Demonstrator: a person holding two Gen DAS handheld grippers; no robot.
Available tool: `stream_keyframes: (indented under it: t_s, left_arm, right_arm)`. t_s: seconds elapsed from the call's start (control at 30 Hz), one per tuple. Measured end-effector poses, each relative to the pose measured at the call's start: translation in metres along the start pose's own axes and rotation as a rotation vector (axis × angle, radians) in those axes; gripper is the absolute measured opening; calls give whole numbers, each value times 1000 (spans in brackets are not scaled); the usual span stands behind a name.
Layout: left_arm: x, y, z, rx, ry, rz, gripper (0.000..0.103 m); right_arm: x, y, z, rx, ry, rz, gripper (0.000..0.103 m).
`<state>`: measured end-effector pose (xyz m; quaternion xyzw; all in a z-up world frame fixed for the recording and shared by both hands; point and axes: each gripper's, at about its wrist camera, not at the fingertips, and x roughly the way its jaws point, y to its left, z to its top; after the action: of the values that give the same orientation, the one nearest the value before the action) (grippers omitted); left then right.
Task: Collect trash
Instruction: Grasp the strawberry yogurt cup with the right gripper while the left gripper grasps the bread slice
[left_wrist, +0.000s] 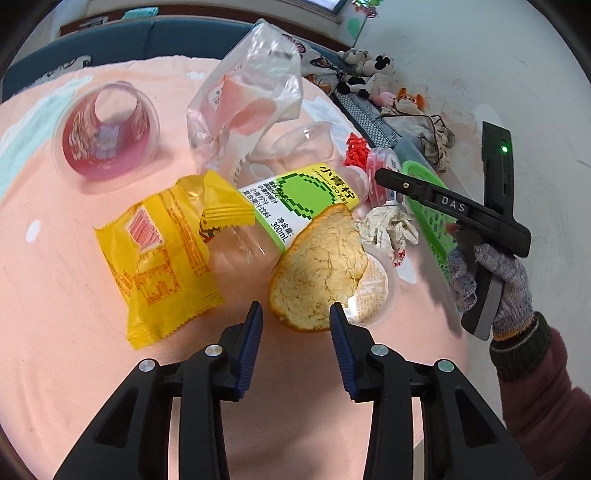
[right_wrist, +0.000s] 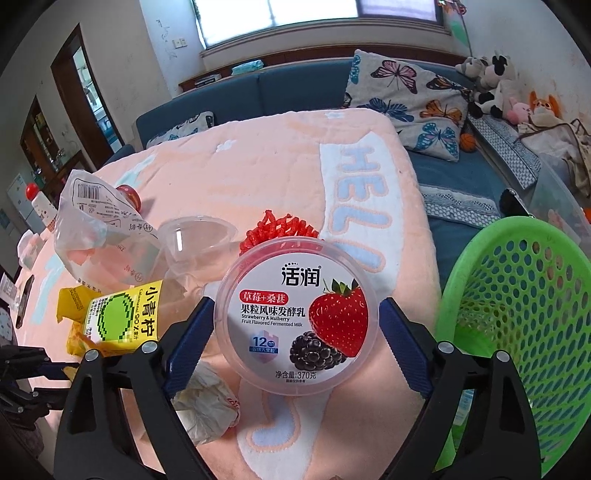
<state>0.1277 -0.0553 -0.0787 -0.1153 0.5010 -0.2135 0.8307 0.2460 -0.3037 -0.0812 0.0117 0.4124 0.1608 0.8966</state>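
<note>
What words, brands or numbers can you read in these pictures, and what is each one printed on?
"活润", "草莓+桑葚", "Strawberry & Mulberry Fruit Flavored Fermented Milk", "净含量:370克": yogurt tub.
"小青柠", "300mL": juice bottle.
"HEL", then cut off: blanket.
"DAS": right gripper.
Yellow wrapper, clear bag: barcodes and print too small to read.

Daylight from the window (right_wrist: 317, 13) fills both views evenly, leaving only soft shadows on the peach blanket (left_wrist: 55, 288). Fisheye distortion bends straight lines, and black vignetting fills the corners. The centres are sharp, with slight glare on the clear plastic cup (right_wrist: 197, 240).
</note>
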Motion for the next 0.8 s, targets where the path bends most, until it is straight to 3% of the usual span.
stream_keyframes:
  t_s: [0.4, 0.63, 0.8]
  left_arm:
    - [11, 4, 3, -62, 10, -32, 35]
    - [10, 12, 0, -102, -6, -36, 13]
    - [-5, 12, -1, -95, -47, -51, 6]
  right_arm:
    - [-19, 2, -2, 11, -49, 9, 88]
    - [-33, 4, -4, 22, -75, 10, 88]
    - [-43, 5, -7, 31, -92, 5, 88]
